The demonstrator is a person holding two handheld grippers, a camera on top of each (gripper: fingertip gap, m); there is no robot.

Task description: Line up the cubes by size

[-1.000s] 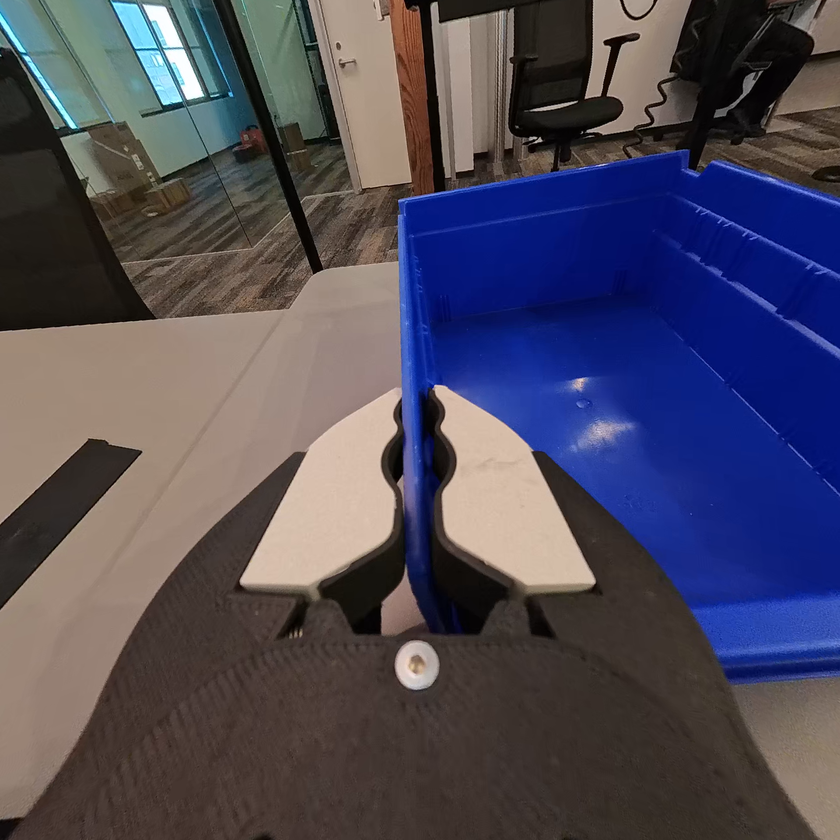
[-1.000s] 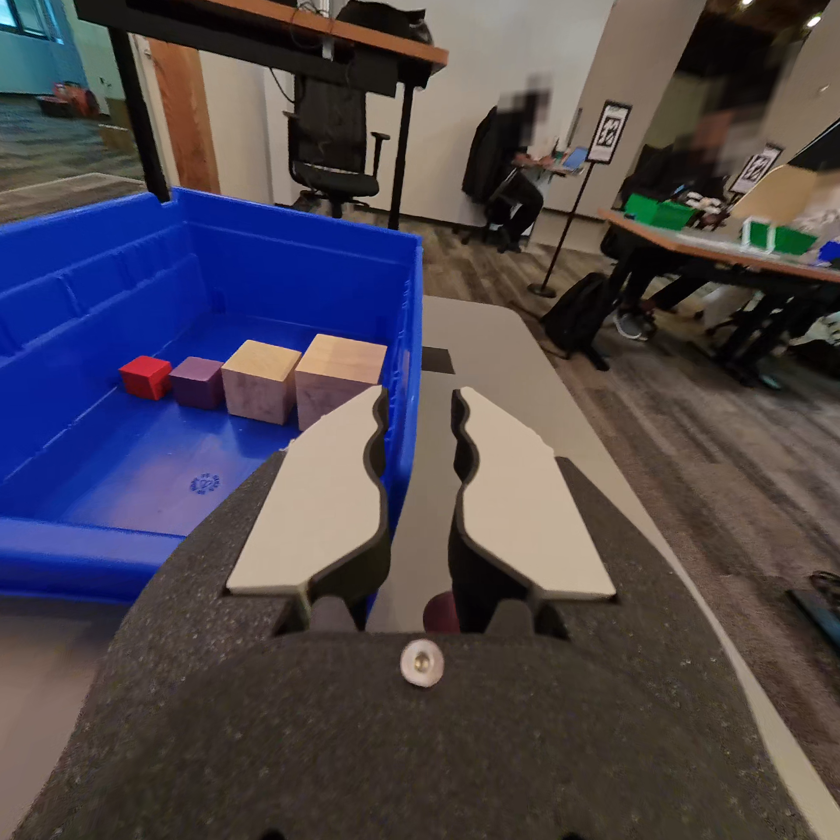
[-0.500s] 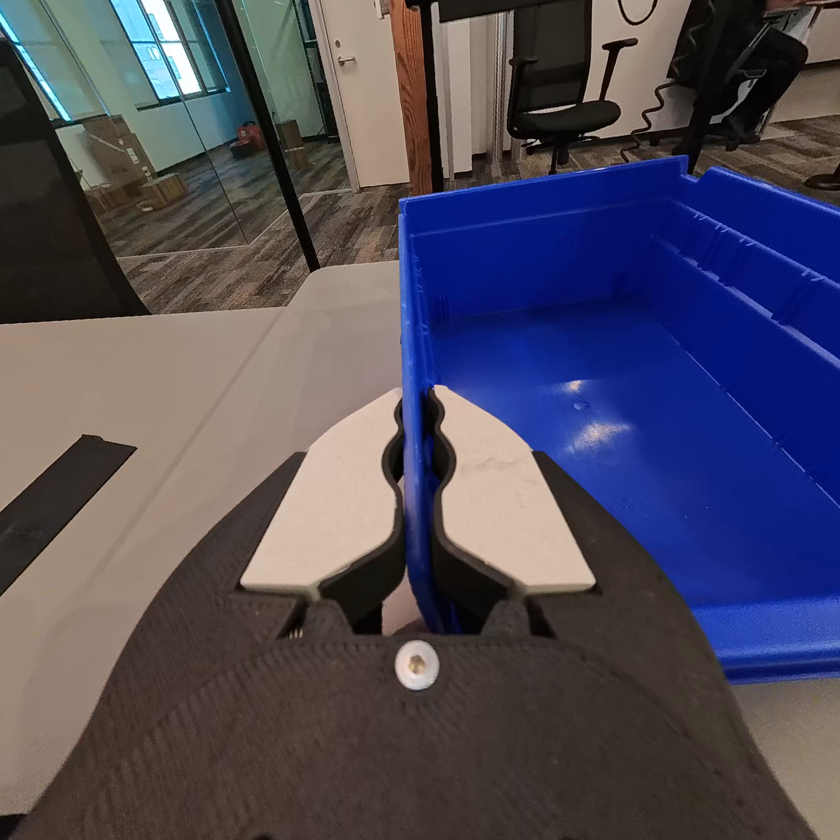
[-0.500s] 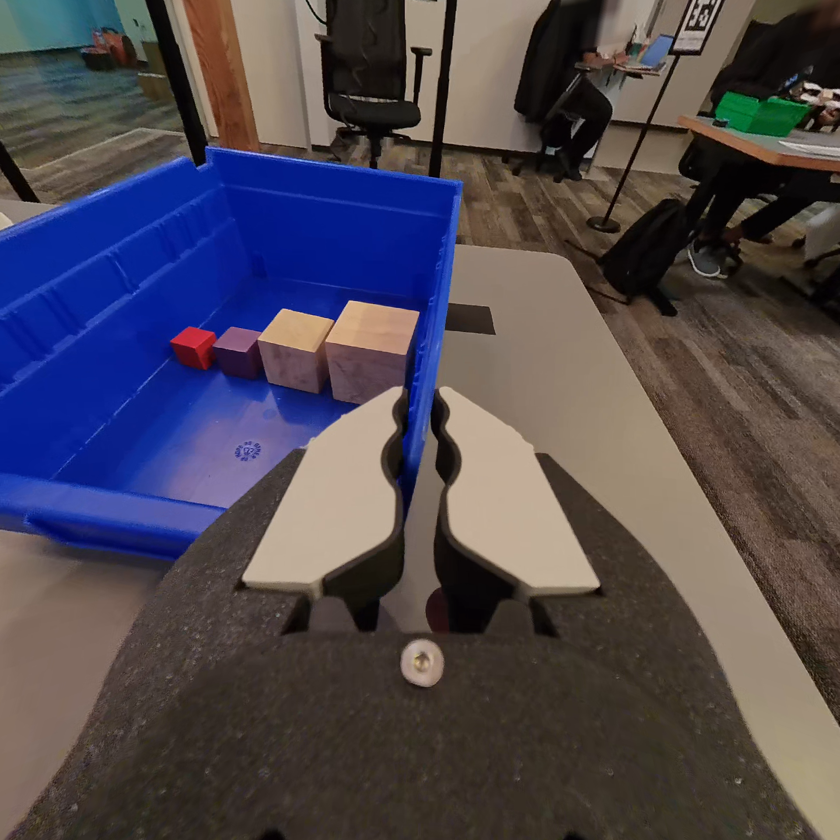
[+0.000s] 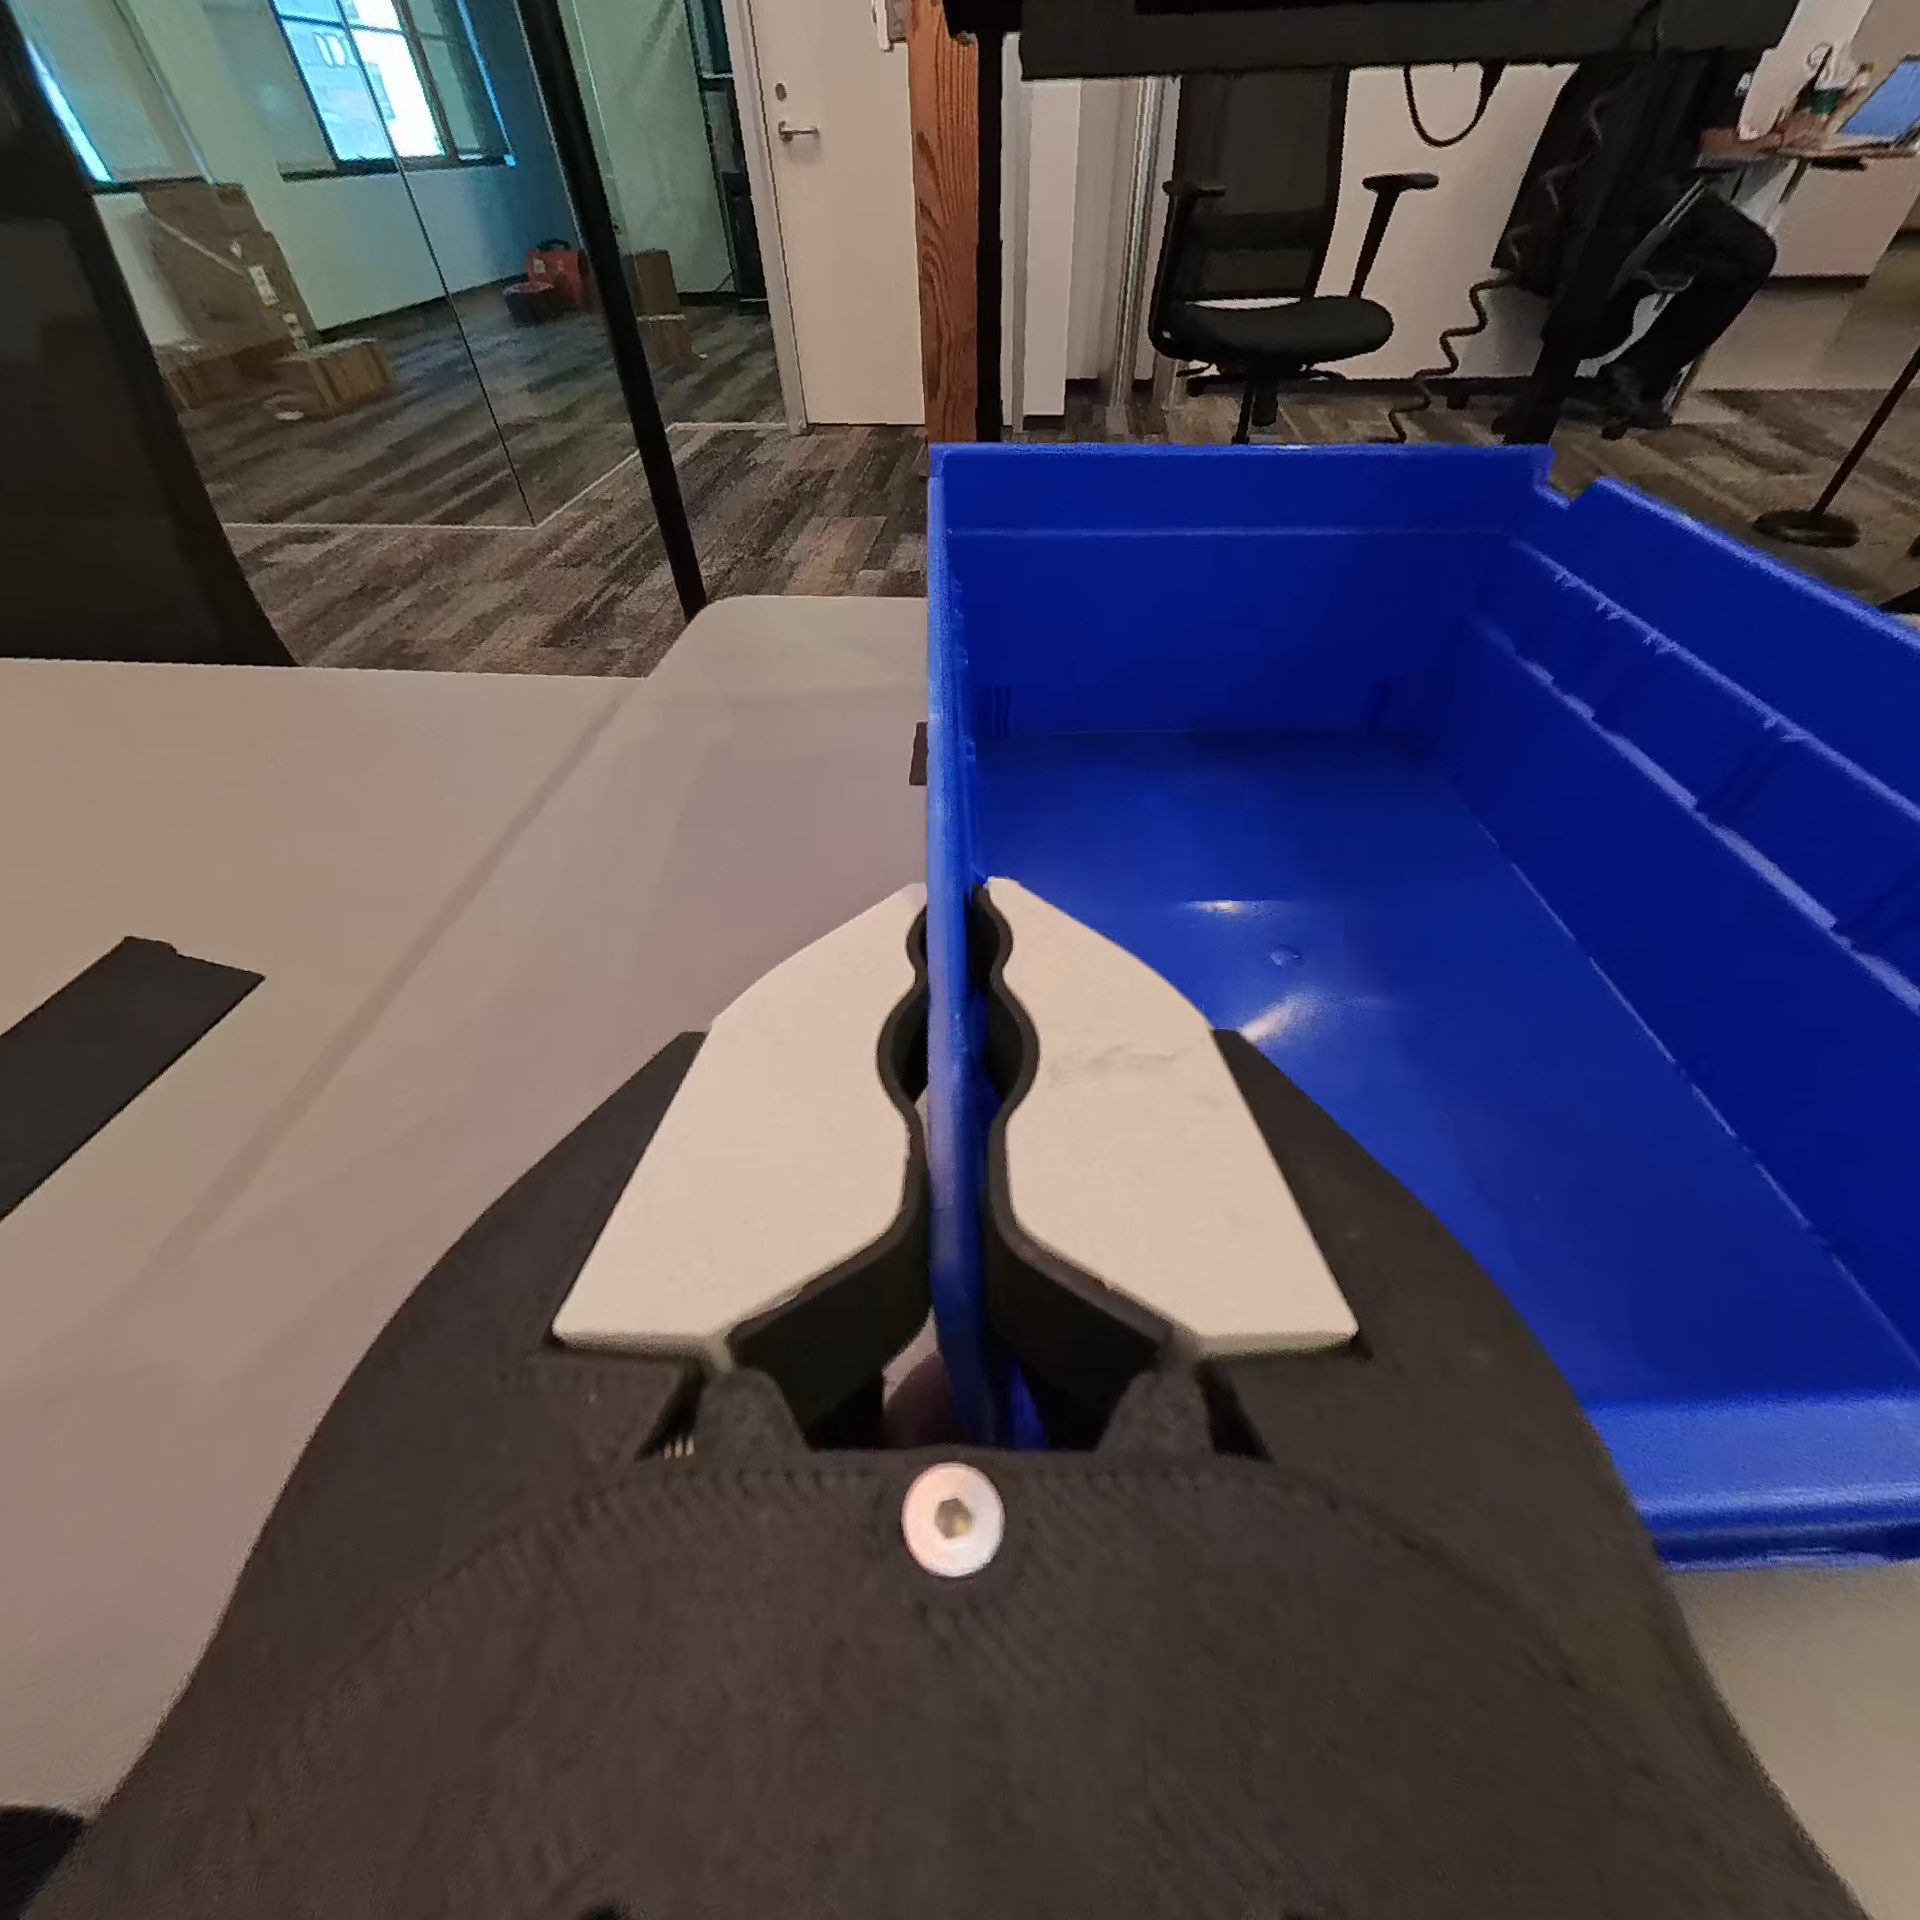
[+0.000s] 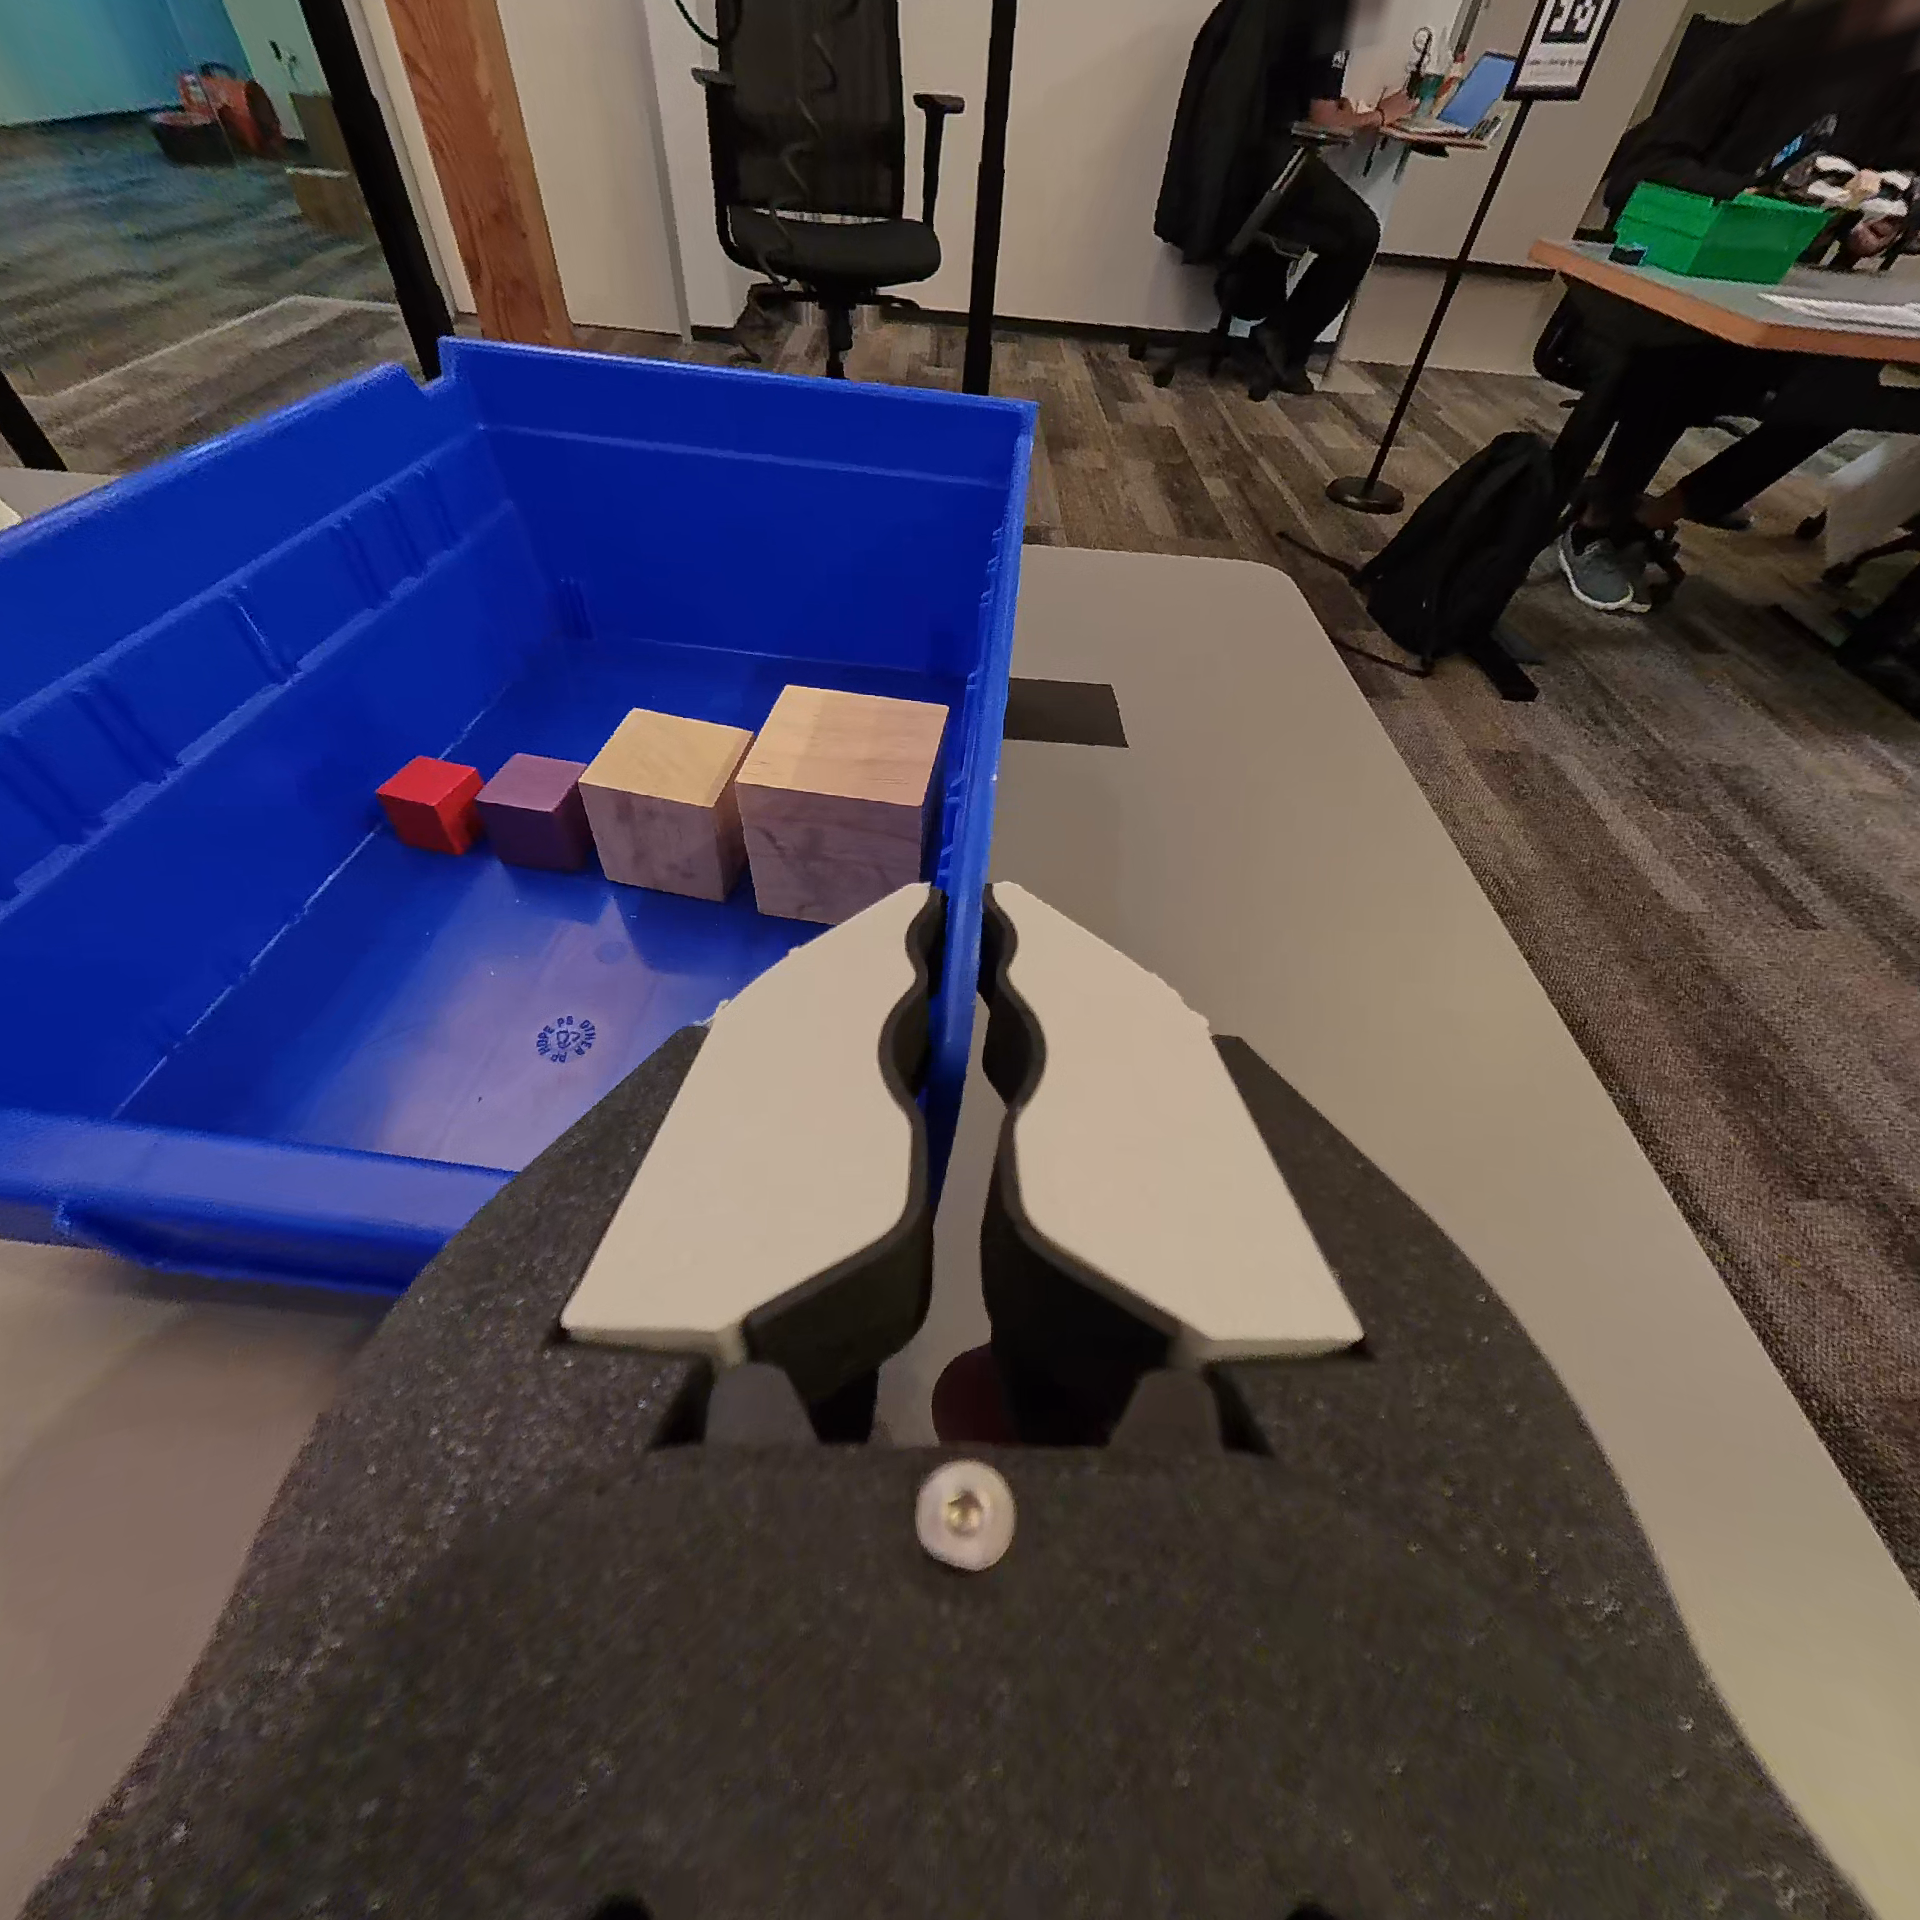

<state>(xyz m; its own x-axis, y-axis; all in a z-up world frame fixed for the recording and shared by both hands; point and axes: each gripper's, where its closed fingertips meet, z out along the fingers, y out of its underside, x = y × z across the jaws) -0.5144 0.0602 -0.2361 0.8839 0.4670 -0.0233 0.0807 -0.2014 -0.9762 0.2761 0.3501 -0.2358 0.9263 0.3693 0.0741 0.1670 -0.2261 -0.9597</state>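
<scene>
Both grippers clamp the blue bin's side walls
Left gripper (image 5: pixel 948 914) and right gripper (image 6: pixel 964 909) pinch the blue bin (image 6: pixel 727 499); four cubes (image 6: pixel 665 800) sit lined inside

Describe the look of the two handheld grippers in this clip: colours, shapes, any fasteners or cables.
Both match in build. The left gripper has a wide black body with fine printed ridges; the right gripper has a grainier dark grey body. Each carries two pale grey fingers with wavy black inner pads, tapering to the tips, and one silver screw below the fingers. No cables, sleeves or hands show.
</scene>
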